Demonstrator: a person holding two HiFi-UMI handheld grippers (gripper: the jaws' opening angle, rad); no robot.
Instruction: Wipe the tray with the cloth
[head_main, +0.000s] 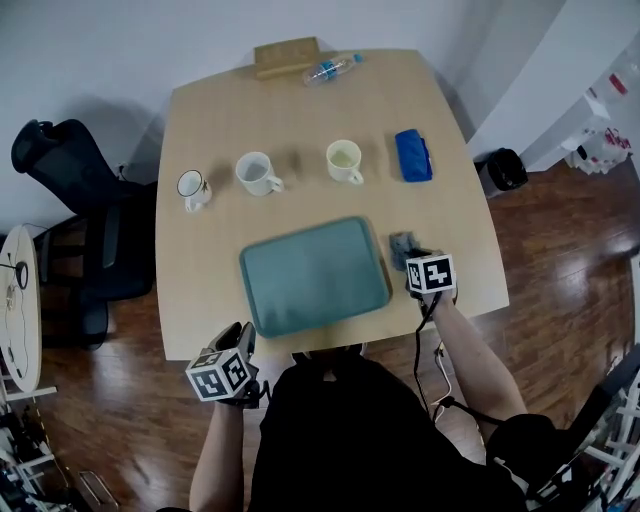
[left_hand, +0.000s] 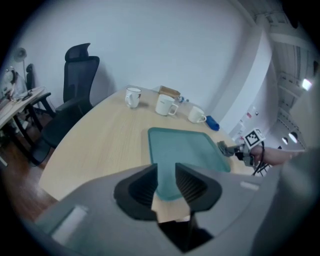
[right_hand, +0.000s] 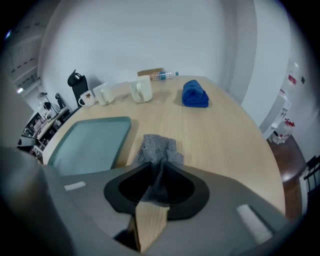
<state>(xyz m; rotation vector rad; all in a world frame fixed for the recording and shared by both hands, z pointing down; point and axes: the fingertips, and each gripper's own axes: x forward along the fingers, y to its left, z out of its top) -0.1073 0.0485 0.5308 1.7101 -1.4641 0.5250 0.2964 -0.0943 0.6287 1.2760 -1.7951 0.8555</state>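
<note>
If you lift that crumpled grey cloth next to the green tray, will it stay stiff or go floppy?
Probably floppy: the crumpled grey cloth lies bunched in soft folds on the wooden table, so it should droop. It looks thin, so likely light. Pushed, it would probably crumple rather than slide.

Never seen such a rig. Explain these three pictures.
No robot here: a person holds a gripper in each hand. The head view looks down from a camera on the person's head. The other two come from cameras riding on each gripper, looking along its jaws. On the wooden table lie a teal tray, three mugs, a rolled blue towel, a water bottle and a wooden block. The left gripper is open and empty. The right gripper has a grey cloth between its jaws, resting on the table beside the tray; the hold looks loose.
</note>
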